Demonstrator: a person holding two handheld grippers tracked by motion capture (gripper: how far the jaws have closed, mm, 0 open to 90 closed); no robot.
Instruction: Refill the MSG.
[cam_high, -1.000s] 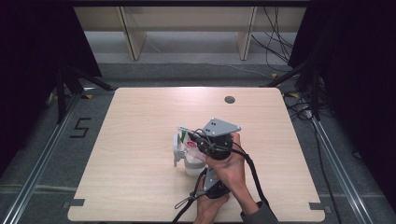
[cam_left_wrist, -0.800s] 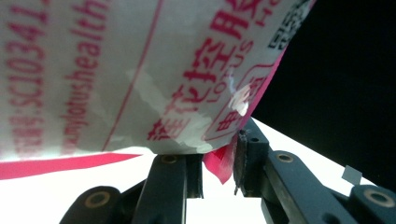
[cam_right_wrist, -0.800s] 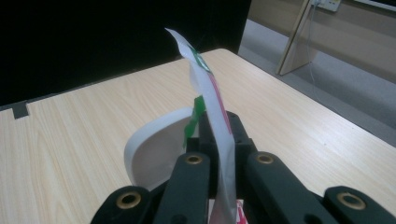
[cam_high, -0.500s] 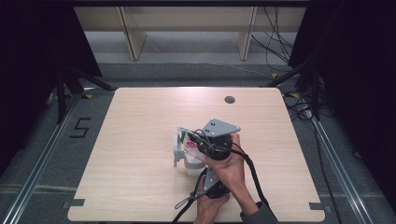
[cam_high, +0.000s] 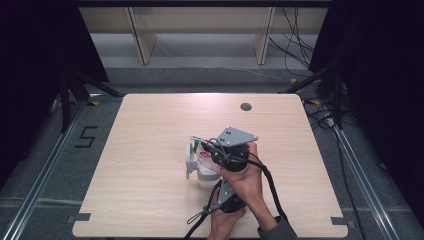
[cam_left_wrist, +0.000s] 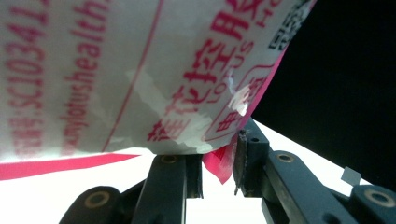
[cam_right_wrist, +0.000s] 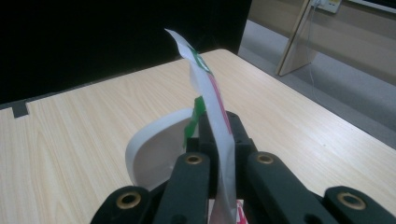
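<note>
Right gripper (cam_right_wrist: 219, 140): jaws pinched tight on the thin edge of a white packet (cam_right_wrist: 210, 102), which rises upright between them and curls over at its green-marked top.
Left gripper (cam_left_wrist: 219, 170): jaws close together, gripping a red-edged corner of the same packet (cam_left_wrist: 140, 70); a narrow gap visible beside that corner; red print across the white face just above the jaws.
Packet from above: held between the two grippers near the table's middle, just ahead of the person's hands (cam_high: 240, 185).
Container: white bowl (cam_right_wrist: 156, 149) directly beyond and below the right jaws, tipped so its hollow faces the camera; contents impossible to tell.
Bowl from above: white bowl (cam_high: 192, 160) touching or just beside the packet, on the side away from the hands.
In the way: grey three-cornered plate (cam_high: 235, 136) and black cables covering much of the grip in the high view.
Surface: pale wooden table (cam_high: 150, 130), with a small dark round hole (cam_high: 245, 106) well beyond the grippers.
Room: grey floor, wooden shelf legs (cam_high: 142, 37) farther off, black curtains at both sides.
</note>
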